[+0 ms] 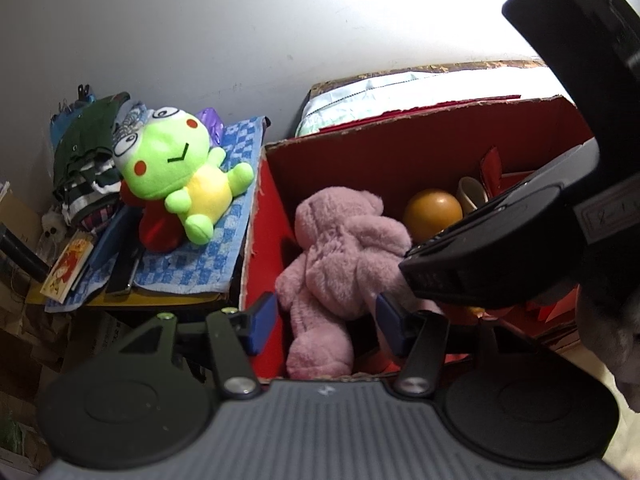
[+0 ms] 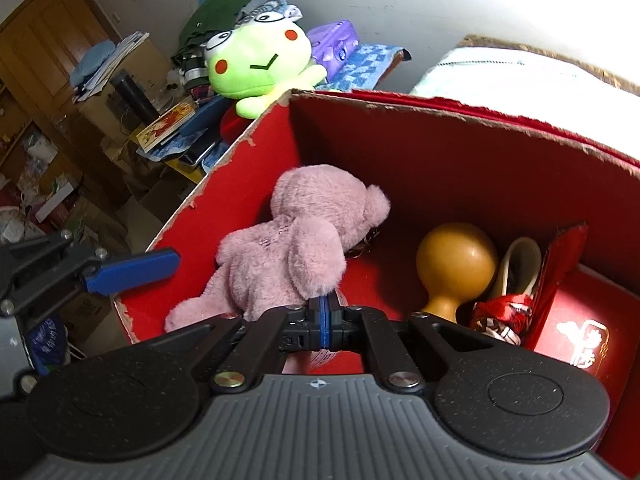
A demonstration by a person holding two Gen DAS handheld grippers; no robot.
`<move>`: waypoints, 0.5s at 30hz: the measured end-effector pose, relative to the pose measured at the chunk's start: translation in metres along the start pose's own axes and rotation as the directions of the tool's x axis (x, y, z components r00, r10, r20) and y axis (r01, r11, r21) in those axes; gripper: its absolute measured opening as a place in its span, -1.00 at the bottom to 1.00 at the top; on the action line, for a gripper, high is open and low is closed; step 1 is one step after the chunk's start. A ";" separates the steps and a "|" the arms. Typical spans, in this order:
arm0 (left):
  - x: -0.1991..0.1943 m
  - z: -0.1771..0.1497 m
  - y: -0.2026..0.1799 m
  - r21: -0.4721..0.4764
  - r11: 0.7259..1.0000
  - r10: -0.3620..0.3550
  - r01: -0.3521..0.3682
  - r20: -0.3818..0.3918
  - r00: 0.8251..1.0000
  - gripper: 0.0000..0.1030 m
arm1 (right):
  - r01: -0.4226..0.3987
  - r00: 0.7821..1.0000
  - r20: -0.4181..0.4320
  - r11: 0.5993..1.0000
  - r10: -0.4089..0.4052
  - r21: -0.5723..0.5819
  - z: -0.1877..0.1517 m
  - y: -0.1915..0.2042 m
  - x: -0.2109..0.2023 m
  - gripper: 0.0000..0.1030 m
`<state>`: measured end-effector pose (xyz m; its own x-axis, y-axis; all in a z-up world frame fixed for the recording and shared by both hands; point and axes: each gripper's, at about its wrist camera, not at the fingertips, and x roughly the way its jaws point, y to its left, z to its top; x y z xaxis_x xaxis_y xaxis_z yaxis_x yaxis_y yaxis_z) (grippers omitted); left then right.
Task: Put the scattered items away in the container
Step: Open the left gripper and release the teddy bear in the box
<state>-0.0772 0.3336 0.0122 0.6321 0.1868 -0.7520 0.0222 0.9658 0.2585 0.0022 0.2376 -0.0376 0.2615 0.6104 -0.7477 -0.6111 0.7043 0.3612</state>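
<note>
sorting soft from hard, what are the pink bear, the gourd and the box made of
Pink bear: plush fabric, fuzzy matte pile. Gourd: hard, smooth, slightly glossy shell; dried gourd or wood, can't tell. Box: red-faced cardboard, brown torn edges show.

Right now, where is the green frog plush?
In both views the green frog plush lies outside the red box, on the blue checked towel beside its left wall.

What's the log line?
left gripper open astride pink plush | right gripper shut on pink plush | pink plush in red box | green frog outside
</note>
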 end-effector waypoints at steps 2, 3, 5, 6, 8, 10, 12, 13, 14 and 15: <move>0.000 0.000 0.000 -0.001 1.000 0.002 -0.002 -0.002 1.000 0.13 | 0.003 1.000 0.005 1.000 -0.003 0.002 -0.001 0.000 -0.001 -0.92; 0.000 0.000 0.000 -0.001 1.000 0.006 -0.006 -0.003 1.000 0.15 | 0.003 1.000 0.007 1.000 -0.003 0.004 -0.001 0.000 -0.001 -0.91; 0.000 -0.001 0.000 -0.004 1.000 0.010 -0.010 -0.005 1.000 0.17 | 0.002 1.000 0.012 1.000 -0.002 0.021 -0.001 -0.002 -0.002 -0.88; 0.000 -0.001 0.001 -0.008 1.000 0.012 -0.012 -0.006 1.000 0.19 | 0.000 1.000 0.014 0.999 -0.001 0.035 -0.001 -0.004 -0.002 -0.85; 0.001 -0.002 0.002 -0.017 1.000 0.014 -0.014 -0.009 1.000 0.23 | -0.005 1.000 0.014 0.998 0.004 0.061 0.000 -0.007 -0.002 -0.81; 0.001 -0.002 0.003 -0.023 1.000 0.013 -0.014 -0.012 1.000 0.24 | -0.003 1.000 0.017 0.997 0.002 0.078 -0.001 -0.009 -0.003 -0.76; 0.001 -0.002 0.002 -0.022 1.000 0.016 -0.016 -0.012 1.000 0.24 | 0.001 1.000 0.022 0.997 -0.003 0.082 -0.001 -0.009 -0.004 -0.74; 0.000 -0.002 0.002 -0.020 1.000 0.018 -0.018 -0.012 1.000 0.24 | 0.002 1.000 0.024 0.996 -0.004 0.085 -0.001 -0.010 -0.005 -0.73; 0.000 -0.002 0.002 -0.020 1.000 0.018 -0.018 -0.011 1.000 0.23 | 0.003 1.000 0.026 0.996 -0.006 0.090 -0.001 -0.011 -0.005 -0.73; 0.000 -0.002 0.002 -0.021 1.000 0.017 -0.017 -0.012 1.000 0.23 | 0.008 1.000 0.029 0.995 -0.011 0.098 -0.002 -0.011 -0.006 -0.71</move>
<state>-0.0787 0.3359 0.0114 0.6230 0.2053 -0.7548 -0.0052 0.9660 0.2584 0.0061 0.2254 -0.0382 0.2896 0.6128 -0.7352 -0.5329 0.7413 0.4079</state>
